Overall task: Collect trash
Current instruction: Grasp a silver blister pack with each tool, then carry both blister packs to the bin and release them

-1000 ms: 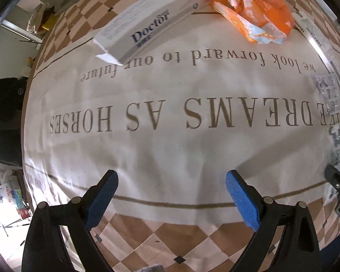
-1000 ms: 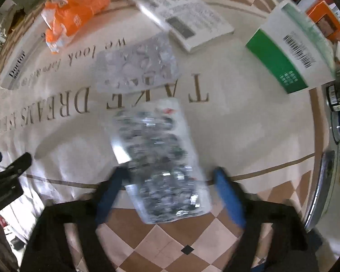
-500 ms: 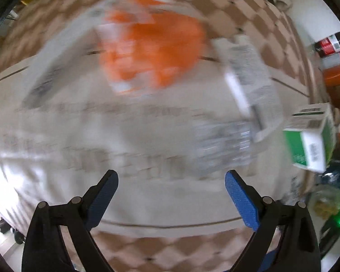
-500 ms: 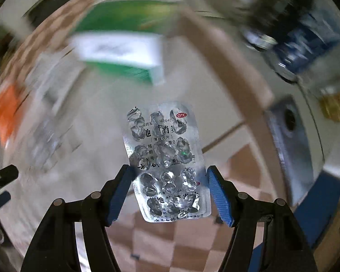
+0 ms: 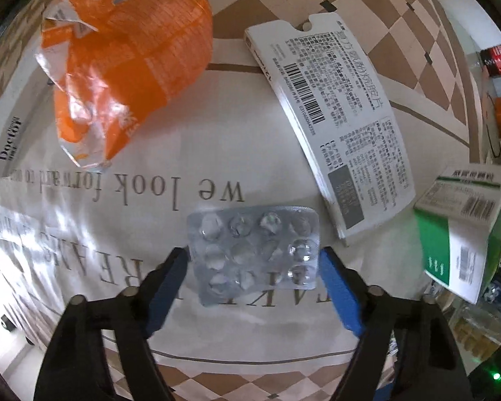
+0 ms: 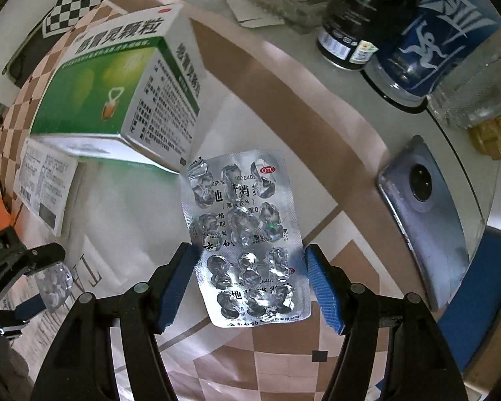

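Foil blister packs sit clamped in both hand-held grippers, left (image 5: 254,260) and right (image 6: 248,260), their lower edges hidden.

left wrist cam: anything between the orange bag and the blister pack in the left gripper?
Nothing lies there: in the left wrist view, only bare tablecloth with printed lettering separates the orange bag from the blister pack.

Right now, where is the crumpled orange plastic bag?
In the left wrist view the crumpled orange plastic bag lies upper left on the printed tablecloth, between the Doctor box and the flat white medicine carton.
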